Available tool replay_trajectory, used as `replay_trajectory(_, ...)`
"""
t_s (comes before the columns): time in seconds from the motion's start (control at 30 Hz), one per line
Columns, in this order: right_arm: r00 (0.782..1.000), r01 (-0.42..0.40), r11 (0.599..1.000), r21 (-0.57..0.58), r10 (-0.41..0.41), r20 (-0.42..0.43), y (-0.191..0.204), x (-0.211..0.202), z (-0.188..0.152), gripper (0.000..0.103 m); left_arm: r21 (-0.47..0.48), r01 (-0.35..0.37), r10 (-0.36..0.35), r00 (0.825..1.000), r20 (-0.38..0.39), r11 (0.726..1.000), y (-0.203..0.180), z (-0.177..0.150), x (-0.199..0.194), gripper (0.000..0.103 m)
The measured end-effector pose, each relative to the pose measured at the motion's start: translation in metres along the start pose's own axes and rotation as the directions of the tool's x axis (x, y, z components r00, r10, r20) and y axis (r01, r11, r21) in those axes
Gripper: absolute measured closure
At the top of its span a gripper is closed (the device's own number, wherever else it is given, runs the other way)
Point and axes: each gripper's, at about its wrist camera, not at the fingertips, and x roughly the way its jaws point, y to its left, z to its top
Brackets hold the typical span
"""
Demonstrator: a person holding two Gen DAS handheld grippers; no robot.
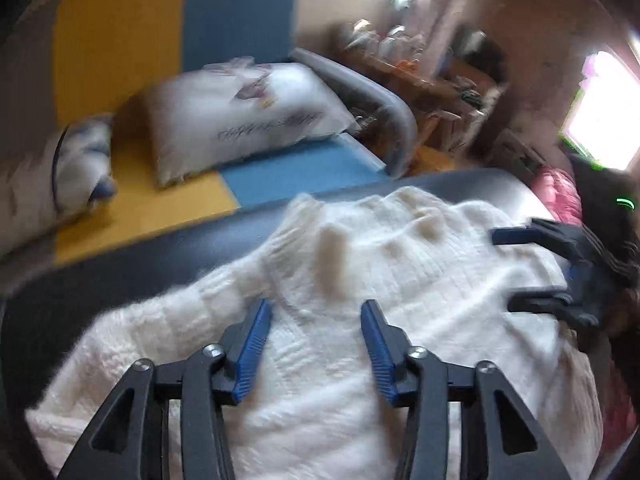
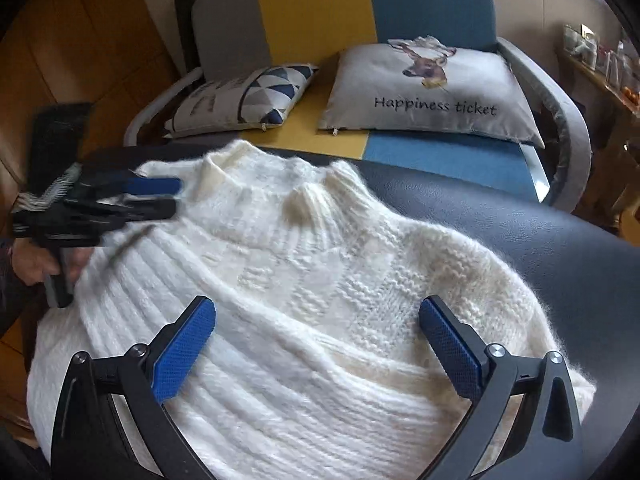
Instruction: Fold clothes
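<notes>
White sweater (image 2: 304, 280) is lying on the dark table (image 2: 560, 248), collar at 12 o'clock, bunched w/ bumps near the neck. Left tool (image 1: 316, 308) is hovering over it, fingers apart, nothing gripped. Right tool (image 2: 316, 312) is gaping wide above the body too. Can't see sleeves clearly, so could be partly folded or just spread out, tbh. No tidy stack showing.
</notes>
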Motion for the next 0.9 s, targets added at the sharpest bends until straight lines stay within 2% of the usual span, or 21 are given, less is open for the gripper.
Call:
replay_trajectory(0.07,0.999,0.034,0.999,-0.029,-0.035,-0.027,0.004,0.009,-0.004,0.0,-0.078,-0.026,0.028,0.999,0.02,0.997,0.01,0.002,-0.003,0.063)
replay_trajectory(0.13,0.998,0.053,0.996,-0.066,-0.053,-0.012,0.008,0.008,-0.008,0.0,-0.105,-0.04,0.043,0.999,0.027,0.994,0.011,-0.001,-0.009,0.061)
replay_trajectory(0.2,0.998,0.064,0.998,-0.021,-0.064,-0.024,0.005,0.002,-0.005,0.0,-0.104,-0.067,0.069,0.997,0.023,0.992,0.006,-0.01,-0.022,0.054)
replay_trajectory(0.23,0.996,0.091,0.996,-0.002,-0.091,-0.02,0.008,-0.006,-0.005,0.0,-0.101,-0.088,0.09,0.996,0.02,0.991,0.003,-0.018,-0.029,0.054)
replay_trajectory(0.37,0.997,0.066,0.997,-0.044,-0.064,0.044,0.044,-0.046,-0.018,0.0,-0.085,-0.173,0.175,0.985,0.011,0.981,-0.006,-0.052,-0.058,0.054)
replay_trajectory(0.43,0.998,0.053,0.996,-0.069,-0.052,0.018,0.066,-0.053,-0.033,0.0,-0.077,-0.215,0.216,0.976,0.006,0.974,-0.01,-0.069,-0.073,0.054)
replay_trajectory(0.53,0.987,0.154,0.987,-0.055,-0.156,-0.047,0.081,-0.041,-0.057,0.0,-0.089,-0.275,0.275,0.961,-0.011,0.957,-0.011,-0.095,-0.088,0.051)
replay_trajectory(0.6,0.971,0.221,0.975,-0.03,-0.223,-0.085,0.083,-0.03,-0.071,0.0,-0.152,-0.241,0.248,0.969,0.025,0.959,-0.002,-0.104,-0.092,0.051)
replay_trajectory(0.63,0.959,0.268,0.962,-0.045,-0.271,-0.079,0.084,-0.024,-0.077,0.0,-0.156,-0.239,0.246,0.969,0.028,0.958,-0.002,-0.106,-0.094,0.051)
replay_trajectory(0.7,0.948,0.308,0.948,-0.085,-0.313,-0.057,0.093,-0.025,-0.081,0.0,-0.19,-0.205,0.216,0.976,0.038,0.96,-0.005,-0.109,-0.108,0.052)
replay_trajectory(0.77,0.949,0.304,0.951,-0.064,-0.308,-0.063,0.1,-0.037,-0.082,0.0,-0.205,-0.126,0.142,0.988,0.064,0.971,-0.011,-0.12,-0.129,0.052)
replay_trajectory(0.8,0.959,0.277,0.96,-0.048,-0.279,-0.042,0.104,-0.048,-0.086,0.0,-0.203,-0.099,0.117,0.99,0.075,0.974,-0.016,-0.129,-0.139,0.052)
replay_trajectory(0.9,0.982,0.19,0.982,-0.006,-0.19,-0.005,0.117,-0.076,-0.112,0.0,-0.192,-0.08,0.097,0.992,0.078,0.978,-0.029,-0.163,-0.16,0.052)
